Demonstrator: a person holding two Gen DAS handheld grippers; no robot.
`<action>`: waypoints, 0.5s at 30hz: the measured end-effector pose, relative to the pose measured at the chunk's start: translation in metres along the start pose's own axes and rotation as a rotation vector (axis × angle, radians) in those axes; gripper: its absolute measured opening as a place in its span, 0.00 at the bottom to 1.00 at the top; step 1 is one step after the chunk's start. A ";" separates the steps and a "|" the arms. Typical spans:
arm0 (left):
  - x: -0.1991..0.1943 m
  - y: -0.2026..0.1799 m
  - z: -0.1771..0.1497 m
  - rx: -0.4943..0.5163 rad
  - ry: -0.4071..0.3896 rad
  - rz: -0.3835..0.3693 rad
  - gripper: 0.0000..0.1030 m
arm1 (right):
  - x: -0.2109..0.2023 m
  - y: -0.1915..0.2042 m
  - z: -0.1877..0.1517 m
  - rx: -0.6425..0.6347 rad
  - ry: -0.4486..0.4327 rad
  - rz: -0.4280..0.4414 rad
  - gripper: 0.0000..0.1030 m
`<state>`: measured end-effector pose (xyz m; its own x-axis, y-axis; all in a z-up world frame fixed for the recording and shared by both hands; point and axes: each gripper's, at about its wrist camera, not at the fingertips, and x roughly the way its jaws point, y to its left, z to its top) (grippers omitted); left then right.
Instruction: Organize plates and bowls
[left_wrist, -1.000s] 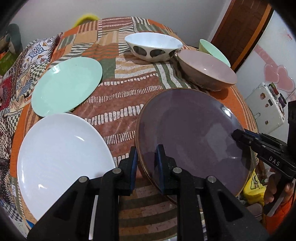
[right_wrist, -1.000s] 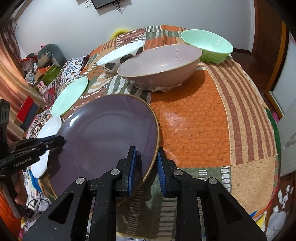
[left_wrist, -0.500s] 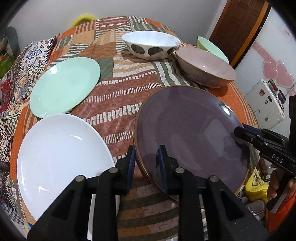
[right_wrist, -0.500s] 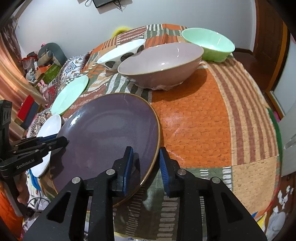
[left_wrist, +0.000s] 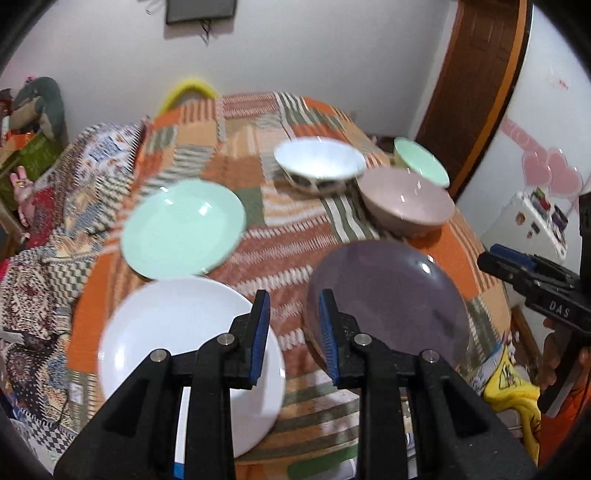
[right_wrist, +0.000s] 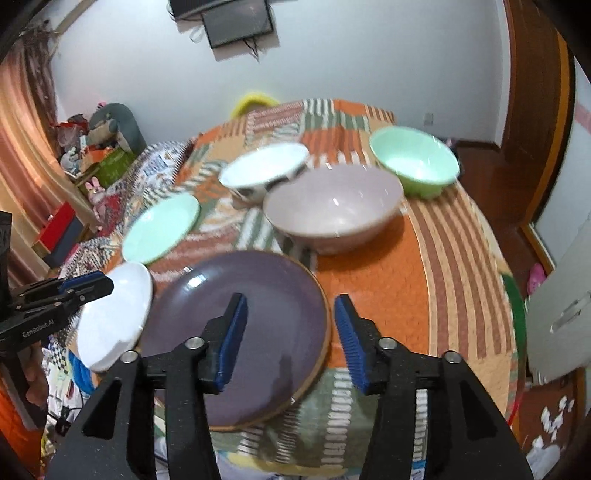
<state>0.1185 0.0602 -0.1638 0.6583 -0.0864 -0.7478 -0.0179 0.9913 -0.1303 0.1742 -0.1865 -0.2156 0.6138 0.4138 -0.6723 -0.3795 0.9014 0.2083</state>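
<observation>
The purple plate (right_wrist: 236, 332) lies flat on the patchwork-covered surface (right_wrist: 436, 280) at its near edge, its rim hanging slightly past the cloth toward the camera, and nothing grips it. The right gripper (right_wrist: 291, 339) hovers above and just behind it with its jaws spread wide, one blue pad over the plate and the other over the cloth beside the rim. The left gripper (left_wrist: 291, 332) is raised too, its jaws parted and empty, between the purple plate and the white plate (left_wrist: 184, 343), which sits just to the left, with the mint plate (left_wrist: 183, 229) just beyond that. Farther back are the three bowls, close together: the pink bowl (right_wrist: 332, 208) nearest the purple plate, the white patterned bowl (right_wrist: 264, 171) to its left, and the green bowl (right_wrist: 415, 160) to its right. Judging from this, the step in hand is a pause between pickups, with no stacking begun. A sensible next move would be to close one pair of jaws on a plate's rim and carry it onto another; the thin, slick rim calls for a firm, level grip.
</observation>
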 end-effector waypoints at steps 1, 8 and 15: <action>-0.006 0.003 0.003 -0.002 -0.018 0.012 0.26 | -0.002 0.005 0.003 -0.013 -0.015 0.006 0.49; -0.048 0.038 0.008 -0.024 -0.125 0.123 0.44 | -0.007 0.046 0.019 -0.096 -0.095 0.057 0.60; -0.062 0.085 -0.007 -0.083 -0.113 0.208 0.45 | 0.015 0.090 0.028 -0.167 -0.087 0.130 0.61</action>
<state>0.0708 0.1495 -0.1338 0.7136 0.1345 -0.6875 -0.2203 0.9747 -0.0380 0.1683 -0.0953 -0.1869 0.6067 0.5411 -0.5824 -0.5645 0.8091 0.1636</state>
